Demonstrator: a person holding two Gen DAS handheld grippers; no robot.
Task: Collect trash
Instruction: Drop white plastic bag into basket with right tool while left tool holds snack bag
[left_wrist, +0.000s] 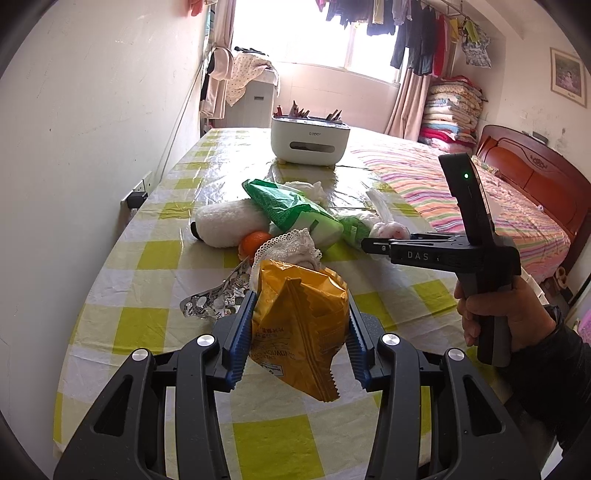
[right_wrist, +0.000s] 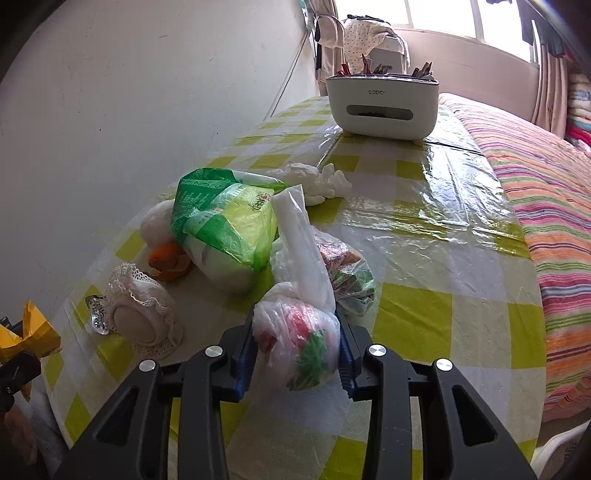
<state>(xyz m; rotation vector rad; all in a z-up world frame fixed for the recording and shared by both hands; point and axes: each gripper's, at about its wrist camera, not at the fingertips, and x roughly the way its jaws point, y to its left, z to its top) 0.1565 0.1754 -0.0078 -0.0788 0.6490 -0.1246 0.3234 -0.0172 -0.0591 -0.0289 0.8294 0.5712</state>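
Note:
My left gripper (left_wrist: 301, 325) is shut on a yellow snack wrapper (left_wrist: 299, 317), which hangs crumpled between the blue pads above the checked tablecloth (left_wrist: 155, 254). The same wrapper shows at the left edge of the right wrist view (right_wrist: 26, 332). My right gripper (right_wrist: 295, 325) has its pads pressed on both sides of a knotted white plastic bag (right_wrist: 299, 332) with red and green scraps inside. In the left wrist view the right gripper (left_wrist: 371, 246) reaches in from the right, held by a hand (left_wrist: 498, 314).
More litter lies mid-table: a green plastic bag (right_wrist: 225, 221), crumpled tissue (right_wrist: 314, 181), orange peel (right_wrist: 168, 260), a printed wrapper (right_wrist: 349, 280), a silver foil wrapper (left_wrist: 214, 302) and a lace-trimmed pad (right_wrist: 144, 321). A white organiser box (right_wrist: 384, 107) stands at the back. A striped bed (right_wrist: 546, 206) borders the right.

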